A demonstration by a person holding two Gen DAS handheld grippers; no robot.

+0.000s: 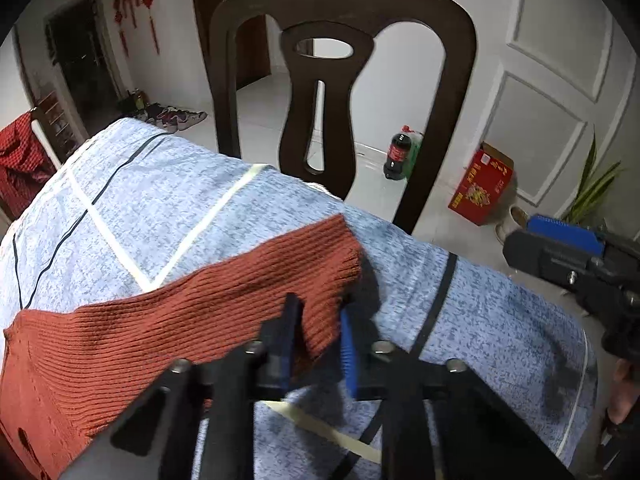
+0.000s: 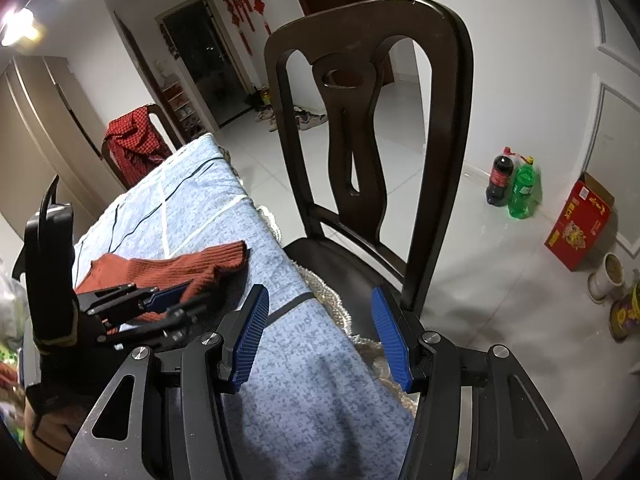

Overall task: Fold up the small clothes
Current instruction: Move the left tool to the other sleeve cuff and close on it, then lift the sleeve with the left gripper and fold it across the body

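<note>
We have the left claw (image 1: 320, 332) pinched on the near edge of the rust-red knitted garment (image 1: 192, 304), just behind its ribbed cuff (image 1: 344, 256). In the right wrist view the pads are pressed onto the knit. The garment lies on the table (image 1: 500, 320), which is covered by a blue mottled cloth (image 1: 160, 184). From the left claw it stretches away to the left, with the cuff end just ahead of the fingertips.

The right claw (image 2: 320, 332) is spread wide and holds nothing. It hangs over the table edge, well to the right of the garment, with a dark wooden chair (image 2: 368, 128) straight ahead of it.

Our main worry is the bite. It looks narrow and close to the hem, so a stretchy rib knit could slide out once we lift, and the fold would fall short or crooked. We also cannot tell whether the lower pad has caught the blue cloth underneath. If it has, lifting would drag the cover and shift everything on it.

Only one corner is held. We judge that the loose sleeve could sag and twist instead of folding flat unless the right claw comes across to take another edge. On that path it could snag the lace trim (image 2: 320, 292) at the table edge.
</note>
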